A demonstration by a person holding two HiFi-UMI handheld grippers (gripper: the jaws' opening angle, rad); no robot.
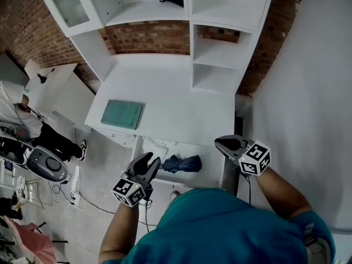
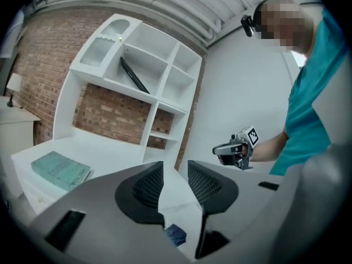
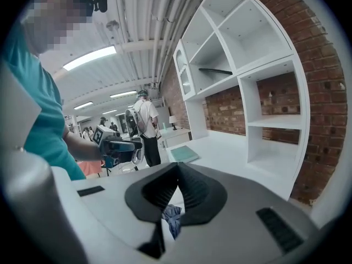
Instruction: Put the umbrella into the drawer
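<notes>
A folded blue umbrella [image 1: 184,163] lies inside the open white drawer [image 1: 212,164] under the desk's front edge. It also shows low between the jaws in both gripper views, as the umbrella [image 2: 176,234] and the umbrella [image 3: 173,216]. My left gripper [image 1: 152,159] hangs above the drawer's left end, beside the umbrella and apart from it. Its jaws stand apart with nothing between them [image 2: 176,166]. My right gripper [image 1: 218,142] is held over the drawer's right end, jaws closed tip to tip and empty [image 3: 177,166].
A teal book [image 1: 122,114] lies on the white desk [image 1: 181,92]. White shelves [image 1: 214,54] rise at the back against a brick wall. A white wall stands at the right. A person [image 1: 22,120] and floor cables [image 1: 74,194] are at the left.
</notes>
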